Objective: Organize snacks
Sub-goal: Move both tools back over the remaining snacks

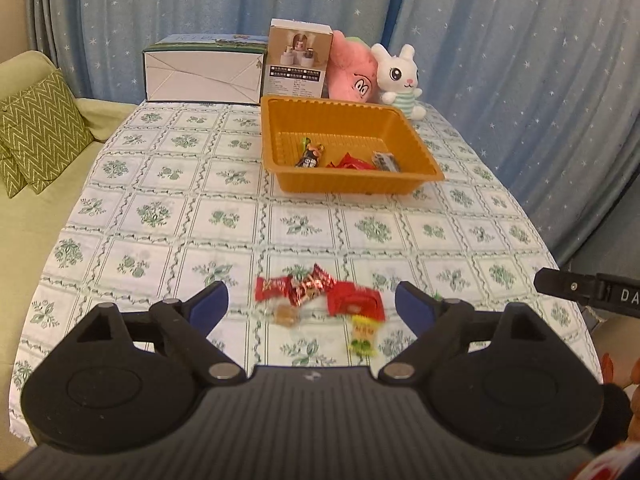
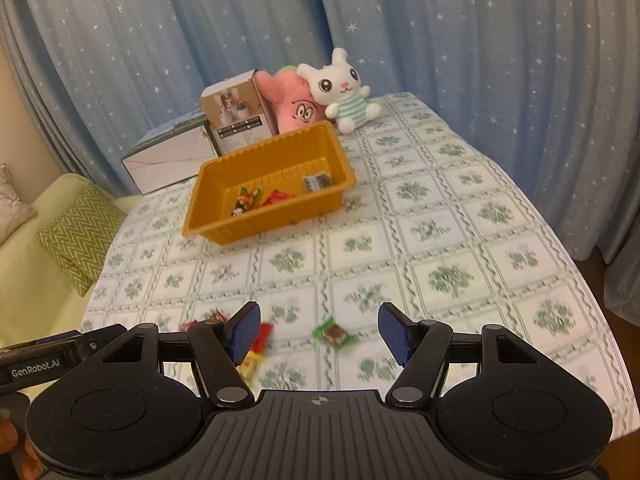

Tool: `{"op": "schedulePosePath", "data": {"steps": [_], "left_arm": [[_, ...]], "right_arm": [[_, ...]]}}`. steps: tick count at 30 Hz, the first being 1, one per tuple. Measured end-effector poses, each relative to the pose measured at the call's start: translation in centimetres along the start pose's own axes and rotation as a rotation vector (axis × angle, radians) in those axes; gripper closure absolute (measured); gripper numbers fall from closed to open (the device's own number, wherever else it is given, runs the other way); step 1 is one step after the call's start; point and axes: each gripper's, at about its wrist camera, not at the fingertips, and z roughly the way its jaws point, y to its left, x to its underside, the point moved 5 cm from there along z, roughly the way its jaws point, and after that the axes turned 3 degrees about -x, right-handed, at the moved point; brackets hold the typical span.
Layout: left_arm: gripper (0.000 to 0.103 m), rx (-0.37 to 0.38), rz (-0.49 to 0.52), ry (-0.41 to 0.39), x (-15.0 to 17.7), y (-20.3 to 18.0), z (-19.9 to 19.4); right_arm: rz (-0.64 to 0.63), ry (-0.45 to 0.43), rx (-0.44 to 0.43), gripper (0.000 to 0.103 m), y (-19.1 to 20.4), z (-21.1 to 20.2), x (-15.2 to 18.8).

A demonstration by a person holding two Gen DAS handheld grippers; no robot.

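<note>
An orange tray (image 1: 424,148) (image 2: 208,176) stands at the far middle of the table with three wrapped snacks inside. Several loose snacks lie near the front edge: red packets (image 1: 352,302), a clear-wrapped candy (image 1: 286,314) and a yellow-green packet (image 1: 363,336). My left gripper (image 1: 312,304) is open and empty, its jaws either side of this pile, just above it. My right gripper (image 2: 319,330) is open and empty above a green-wrapped candy (image 2: 335,334). Red and yellow snacks (image 2: 258,350) show partly behind its left finger.
A white box (image 1: 202,76), a small carton (image 1: 298,60), a pink plush (image 1: 354,74) and a white rabbit plush (image 1: 400,76) line the table's far edge. A green sofa with a zigzag cushion (image 1: 40,132) is at the left. Blue curtains hang behind.
</note>
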Motion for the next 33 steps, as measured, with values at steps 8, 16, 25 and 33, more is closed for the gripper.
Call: {"op": "schedulePosePath", "data": {"steps": [8,16,25,33], "left_arm": [[0.013,0.012,-0.003,0.021,2.3,0.5,-0.5],[0.013,0.011,-0.002,0.042,3.3,1.2,0.2],[0.013,0.014,0.048,0.064,4.1,0.5,2.0],[0.013,0.022,0.067,0.096,4.6,-0.3,4.4]], "right_arm": [[-0.013,0.019,0.045,0.038,-1.6,-0.4,2.2],[-0.034,0.047,0.063,0.038,-2.3,0.6,3.8],[-0.053,0.081,0.044,0.038,-2.3,2.8,4.8],[-0.102,0.101,0.014,0.038,-2.5,5.2,4.9]]}}
